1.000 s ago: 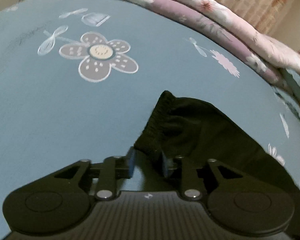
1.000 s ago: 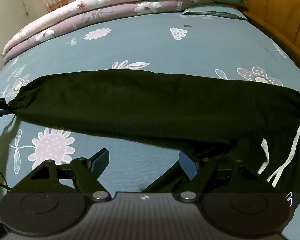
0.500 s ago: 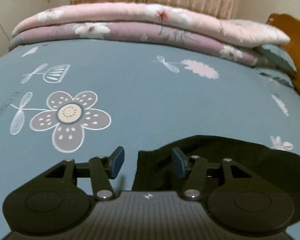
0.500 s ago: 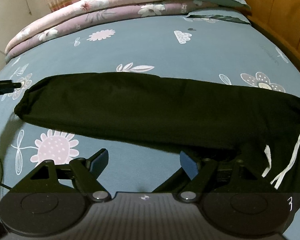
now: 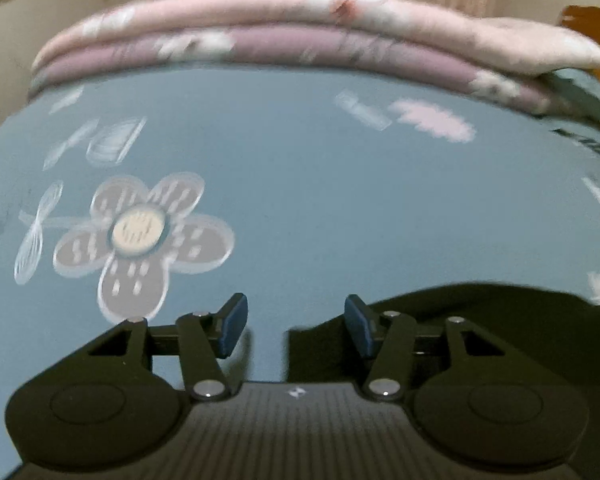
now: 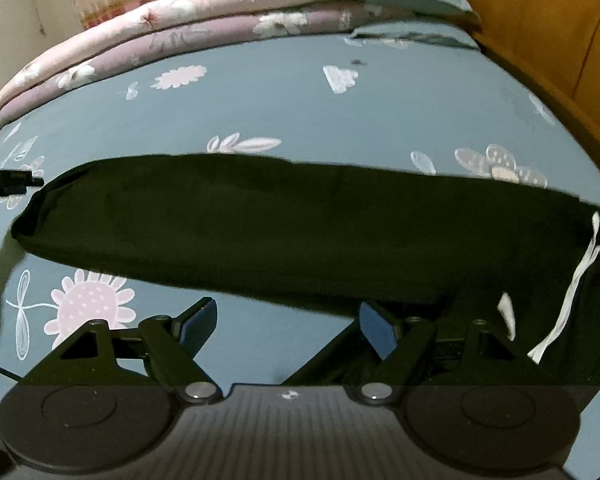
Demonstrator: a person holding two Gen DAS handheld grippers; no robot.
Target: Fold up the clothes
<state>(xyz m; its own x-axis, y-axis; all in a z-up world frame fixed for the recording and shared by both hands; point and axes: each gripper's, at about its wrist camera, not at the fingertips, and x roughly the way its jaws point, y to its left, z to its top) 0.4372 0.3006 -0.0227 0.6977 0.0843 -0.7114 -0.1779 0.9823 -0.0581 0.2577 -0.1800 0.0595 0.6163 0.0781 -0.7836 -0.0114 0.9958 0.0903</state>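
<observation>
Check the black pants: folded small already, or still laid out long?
Still long: the black pants stretch across the bedsheet as one strip, white drawstring at one end.

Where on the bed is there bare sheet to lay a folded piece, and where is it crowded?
Bare sheet lies between the black trousers and the stacked quilts at the far edge. A smaller patch sits in front of the trousers, by the pink flower print. It is crowded on the right, around the white drawstrings.
</observation>
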